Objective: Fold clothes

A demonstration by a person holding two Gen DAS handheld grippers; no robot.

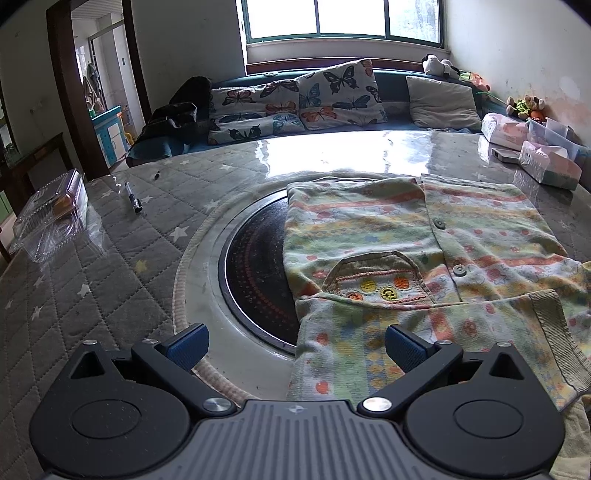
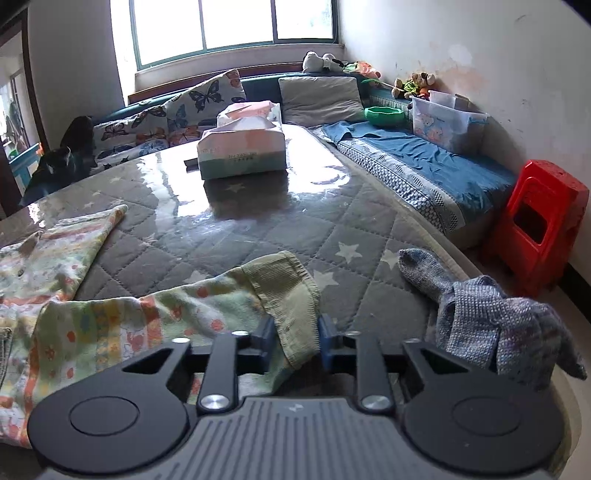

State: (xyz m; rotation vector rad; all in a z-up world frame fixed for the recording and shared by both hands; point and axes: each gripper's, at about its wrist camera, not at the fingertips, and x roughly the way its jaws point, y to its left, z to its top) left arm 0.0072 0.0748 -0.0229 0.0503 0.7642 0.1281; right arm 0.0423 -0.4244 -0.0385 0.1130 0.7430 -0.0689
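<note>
Right gripper (image 2: 296, 341) pinching ribbed cuff (image 2: 291, 295) of patterned garment (image 2: 92, 317) on quilted table (image 2: 236, 236). Blue knit item (image 2: 491, 328) right, tissue box (image 2: 242, 149) behind.

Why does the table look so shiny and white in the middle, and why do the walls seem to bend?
Left wrist view: window light glares off the table's clear cover, washing it white; the fisheye lens bends the doorframe. Right wrist view: the same glare streaks beside the tissue box, and the picture's corners go dark.
</note>
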